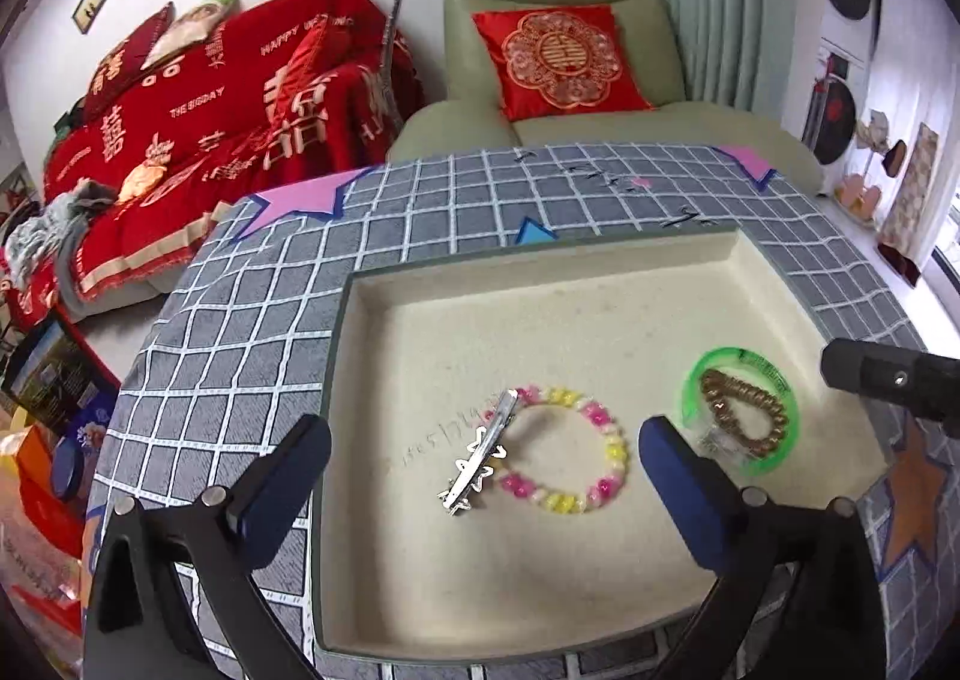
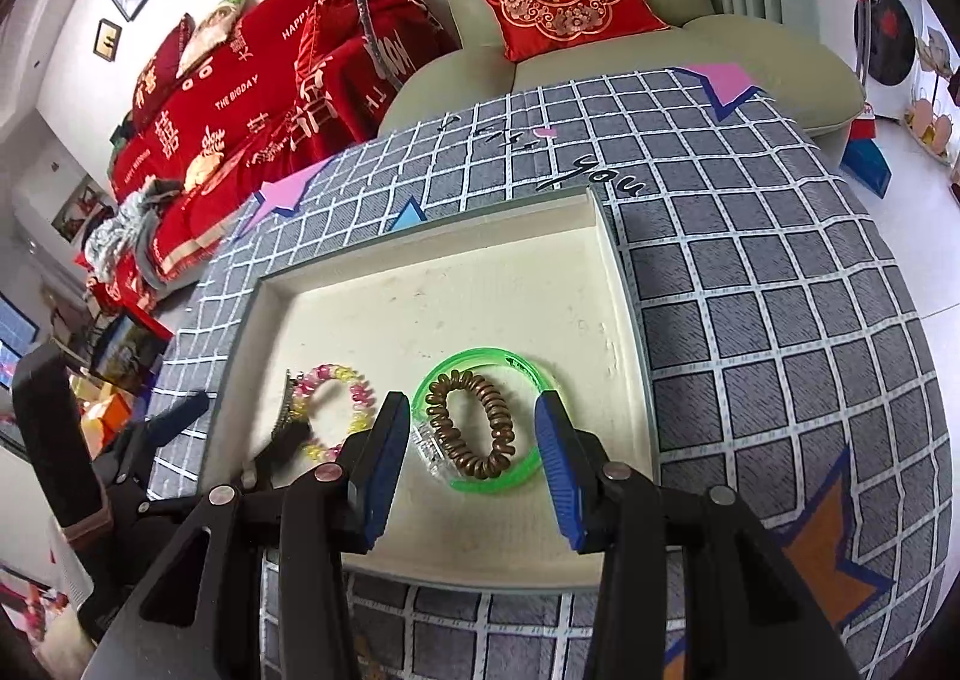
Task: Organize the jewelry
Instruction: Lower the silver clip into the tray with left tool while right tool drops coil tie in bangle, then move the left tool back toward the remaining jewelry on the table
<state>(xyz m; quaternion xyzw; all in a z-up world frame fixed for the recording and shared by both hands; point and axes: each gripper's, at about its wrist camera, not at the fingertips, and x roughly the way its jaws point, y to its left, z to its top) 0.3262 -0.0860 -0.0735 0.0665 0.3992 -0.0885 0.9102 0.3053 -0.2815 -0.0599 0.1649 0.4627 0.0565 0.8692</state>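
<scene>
A cream-lined tray sits on the checked table. In it lie a pink-and-yellow bead bracelet, a silver hair clip resting across its left side, a green bangle and a brown coil hair tie inside the bangle. My left gripper is open above the clip and bead bracelet. My right gripper is open, its fingers on either side of the bangle and coil tie.
The grey checked tablecloth has pink, blue and orange star patches. A green armchair with a red cushion stands behind the table. A sofa with a red blanket is at the left. Boxes lie on the floor left.
</scene>
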